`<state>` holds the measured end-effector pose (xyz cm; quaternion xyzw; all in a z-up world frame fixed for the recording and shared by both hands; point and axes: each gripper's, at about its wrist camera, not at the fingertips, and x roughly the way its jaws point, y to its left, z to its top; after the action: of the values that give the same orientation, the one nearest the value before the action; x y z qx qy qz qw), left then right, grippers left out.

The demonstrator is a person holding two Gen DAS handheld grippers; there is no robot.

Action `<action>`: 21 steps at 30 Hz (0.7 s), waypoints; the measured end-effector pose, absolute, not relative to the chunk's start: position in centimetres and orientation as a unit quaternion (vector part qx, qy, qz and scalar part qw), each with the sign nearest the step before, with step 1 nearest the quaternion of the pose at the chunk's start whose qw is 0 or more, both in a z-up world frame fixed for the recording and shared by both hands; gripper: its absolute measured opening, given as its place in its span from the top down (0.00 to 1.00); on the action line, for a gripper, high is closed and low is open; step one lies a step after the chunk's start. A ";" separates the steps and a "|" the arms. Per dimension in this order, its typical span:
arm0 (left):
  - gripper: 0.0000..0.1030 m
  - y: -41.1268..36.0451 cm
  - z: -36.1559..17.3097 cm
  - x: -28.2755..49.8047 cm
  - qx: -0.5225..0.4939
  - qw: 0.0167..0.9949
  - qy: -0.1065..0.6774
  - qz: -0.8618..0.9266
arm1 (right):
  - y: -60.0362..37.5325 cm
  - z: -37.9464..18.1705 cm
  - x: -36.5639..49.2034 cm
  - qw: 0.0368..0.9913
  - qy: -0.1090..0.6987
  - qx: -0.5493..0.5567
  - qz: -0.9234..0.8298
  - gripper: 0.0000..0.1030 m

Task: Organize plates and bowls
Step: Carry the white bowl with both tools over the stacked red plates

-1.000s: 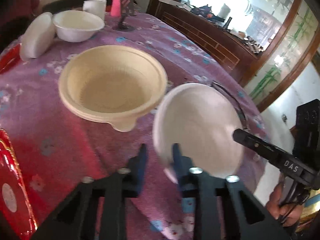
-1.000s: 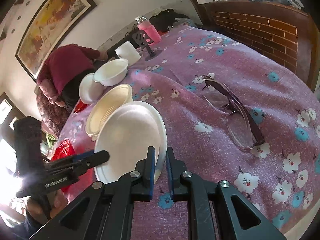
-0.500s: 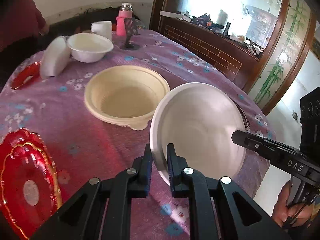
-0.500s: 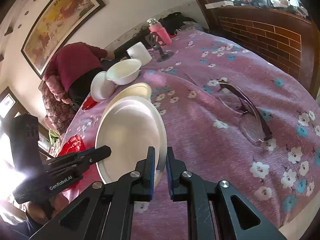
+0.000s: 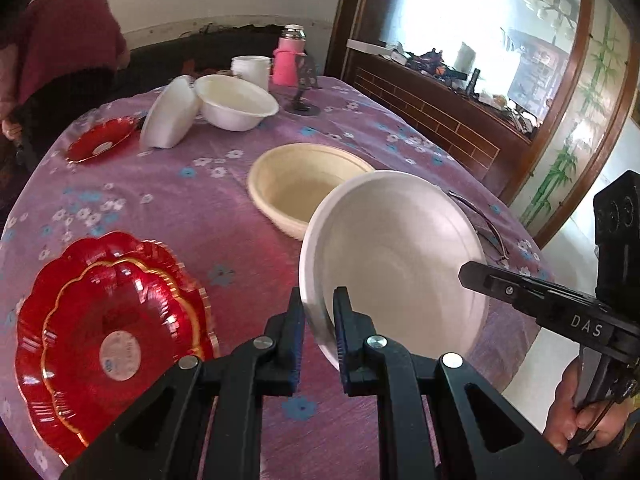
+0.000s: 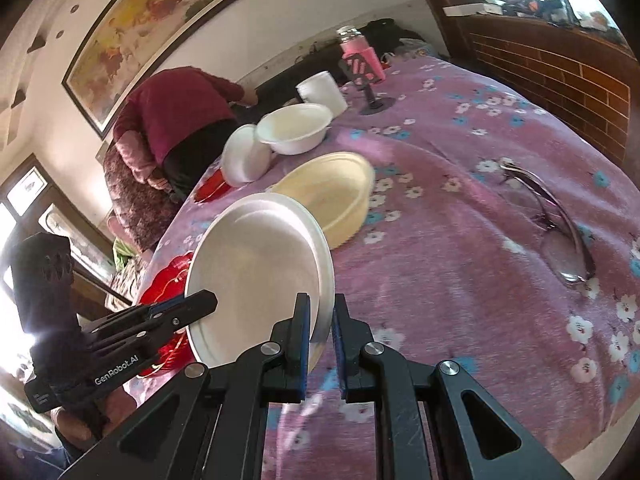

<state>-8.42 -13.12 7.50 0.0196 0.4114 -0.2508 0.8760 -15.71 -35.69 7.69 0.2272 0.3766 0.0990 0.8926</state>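
Both grippers hold one white foam bowl by opposite rims, lifted above the purple tablecloth. My left gripper is shut on its near rim. My right gripper is shut on the other rim; the bowl's underside faces that view. A cream bowl sits on the table just beyond it, also in the right wrist view. Two stacked red plates lie at the near left. A white bowl and a tipped white bowl stand at the far side.
A small red plate lies far left. A pink bottle, a white cup and a black phone stand stand at the back. Glasses lie on the cloth to the right. A person in red bends beyond the table.
The left gripper closed on the white bowl's rim. Both grippers then lifted the bowl up and back from the table, bringing the red plates into view.
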 end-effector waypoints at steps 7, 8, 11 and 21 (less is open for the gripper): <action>0.87 -9.2 8.4 -8.8 -0.002 0.886 0.400 -0.236 | -32.3 8.6 -14.6 0.889 0.386 0.211 0.125 0.88; 0.87 -8.4 8.5 -8.9 -0.005 0.888 0.399 -0.230 | -31.6 8.7 -14.3 0.888 0.387 0.210 0.131 0.88; 0.87 -6.4 8.8 -8.9 -0.016 0.893 0.393 -0.219 | -29.9 8.9 -13.5 0.885 0.393 0.202 0.147 0.88; 0.87 0.2 8.8 -9.1 -0.042 0.905 0.390 -0.164 | -23.3 9.5 -10.7 0.877 0.404 0.166 0.200 0.87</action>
<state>-9.12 0.22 8.80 -0.0415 0.3897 -0.1636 0.9053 -10.68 -23.32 9.53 0.1656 0.4041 0.2005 0.8770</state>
